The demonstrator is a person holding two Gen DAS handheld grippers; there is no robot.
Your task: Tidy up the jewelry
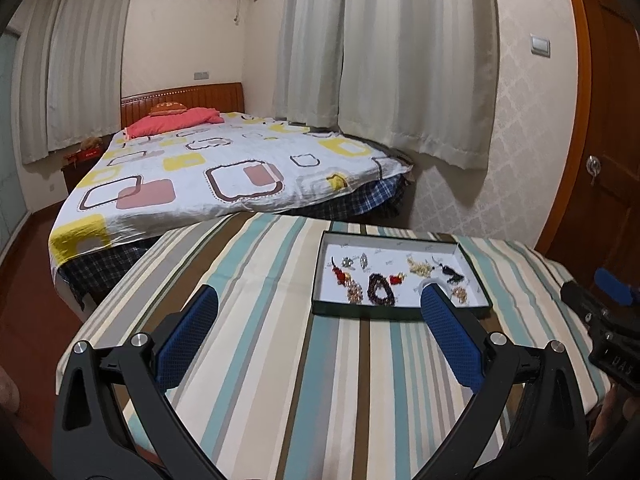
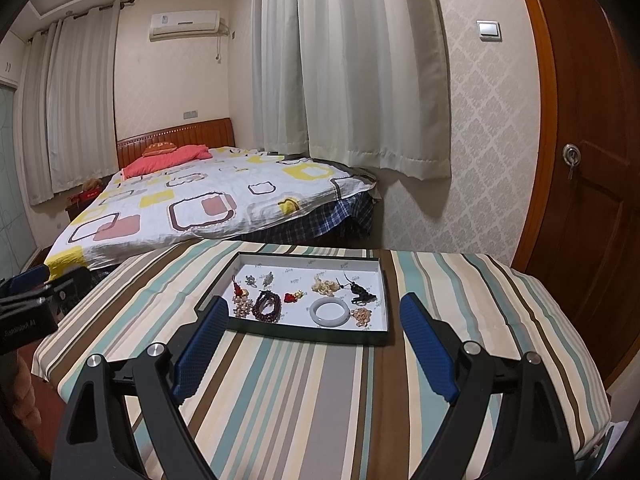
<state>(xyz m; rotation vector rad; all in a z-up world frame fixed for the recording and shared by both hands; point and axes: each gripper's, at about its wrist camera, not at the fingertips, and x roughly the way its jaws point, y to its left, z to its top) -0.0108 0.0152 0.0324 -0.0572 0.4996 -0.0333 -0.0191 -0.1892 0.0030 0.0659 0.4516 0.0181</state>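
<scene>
A shallow dark-rimmed tray (image 2: pixel 387 292) with a white floor lies on the striped tablecloth (image 2: pixel 304 392). Inside it are a pale jade bangle (image 2: pixel 330 311), a dark bead bracelet (image 2: pixel 267 306), a pearl cluster (image 2: pixel 241 305), a red charm (image 2: pixel 292 297), a cream bead pile (image 2: pixel 325 286) and a black cord piece (image 2: pixel 362 294). My right gripper (image 2: pixel 315 322) hangs open just short of the tray's near rim, nothing between its blue pads. My left gripper (image 1: pixel 320 312) is open over the cloth, left of the tray (image 1: pixel 318 280), which holds the dark bracelet (image 1: pixel 381 289).
A bed with a patterned sheet (image 1: pixel 208 168) stands beyond the table's far edge. Curtains (image 2: pixel 352 72) hang behind, and a wooden door (image 2: pixel 592 168) is at the right. The right gripper's body (image 1: pixel 608 320) shows at the left wrist view's right edge.
</scene>
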